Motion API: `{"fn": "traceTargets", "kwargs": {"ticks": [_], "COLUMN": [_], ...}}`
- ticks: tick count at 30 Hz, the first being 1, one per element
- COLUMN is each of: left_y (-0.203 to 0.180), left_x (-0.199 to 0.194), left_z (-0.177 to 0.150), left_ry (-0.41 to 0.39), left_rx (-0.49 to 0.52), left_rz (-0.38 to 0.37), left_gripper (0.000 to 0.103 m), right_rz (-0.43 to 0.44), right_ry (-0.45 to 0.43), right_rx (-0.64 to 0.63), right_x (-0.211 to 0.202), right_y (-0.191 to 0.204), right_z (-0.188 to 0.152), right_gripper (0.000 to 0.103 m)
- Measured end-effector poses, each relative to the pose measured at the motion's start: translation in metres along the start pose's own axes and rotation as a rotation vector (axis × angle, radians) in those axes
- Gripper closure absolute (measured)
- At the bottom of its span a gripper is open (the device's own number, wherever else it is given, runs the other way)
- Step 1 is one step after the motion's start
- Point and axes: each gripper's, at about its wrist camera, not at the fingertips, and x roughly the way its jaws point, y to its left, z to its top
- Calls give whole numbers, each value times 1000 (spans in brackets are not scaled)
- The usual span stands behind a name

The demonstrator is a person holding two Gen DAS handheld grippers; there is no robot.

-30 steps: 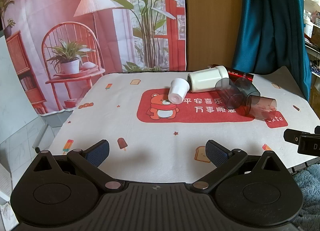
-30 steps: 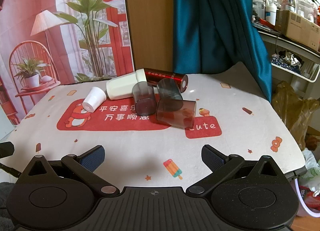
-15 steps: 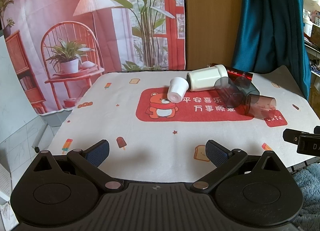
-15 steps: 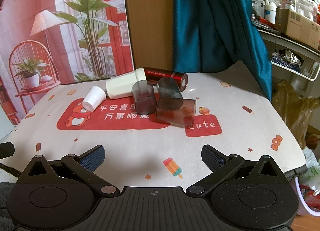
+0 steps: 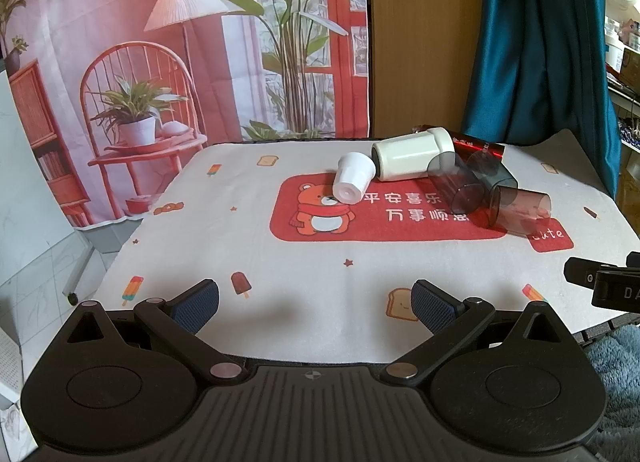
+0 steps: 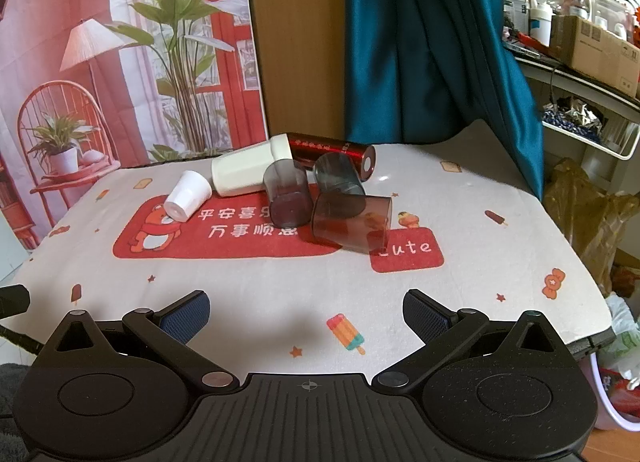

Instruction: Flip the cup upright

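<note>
Cups lie tipped in a touching cluster far across the table; the small white cup sits apart, easiest for you. Both jaws are spread wide, empty.

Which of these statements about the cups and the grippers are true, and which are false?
1. The small white plastic cup lies on its side. True.
2. The left gripper holds a cup. False: its fingers are open and empty.
3. The dark red metallic cylinder stands upright. False: it lies on its side behind the other cups.
4. The right gripper is open, short of the cups. True.
5. The brownish transparent cup lies on the printed tablecloth. True.
</note>
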Motion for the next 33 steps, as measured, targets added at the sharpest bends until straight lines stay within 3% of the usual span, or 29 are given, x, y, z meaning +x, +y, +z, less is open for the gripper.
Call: {"fn": "traceTargets", "kwargs": {"ticks": [18, 25, 33], "left_y": [-4, -1, 16], "left_x": [26, 70, 135], "left_z": [12, 23, 62], "left_ry": [14, 69, 26], "left_rx": [28, 28, -60], "left_rz": [-11, -40, -132], "left_gripper": [0, 0, 0], "right_rz": [-8, -22, -29], "right_ry": [-11, -17, -32], "right_rx": [-23, -22, 13], "right_x": [22, 52, 88], "right_y": [1, 0, -5], "right_z": [16, 30, 44], "right_gripper": [0, 0, 0]}}
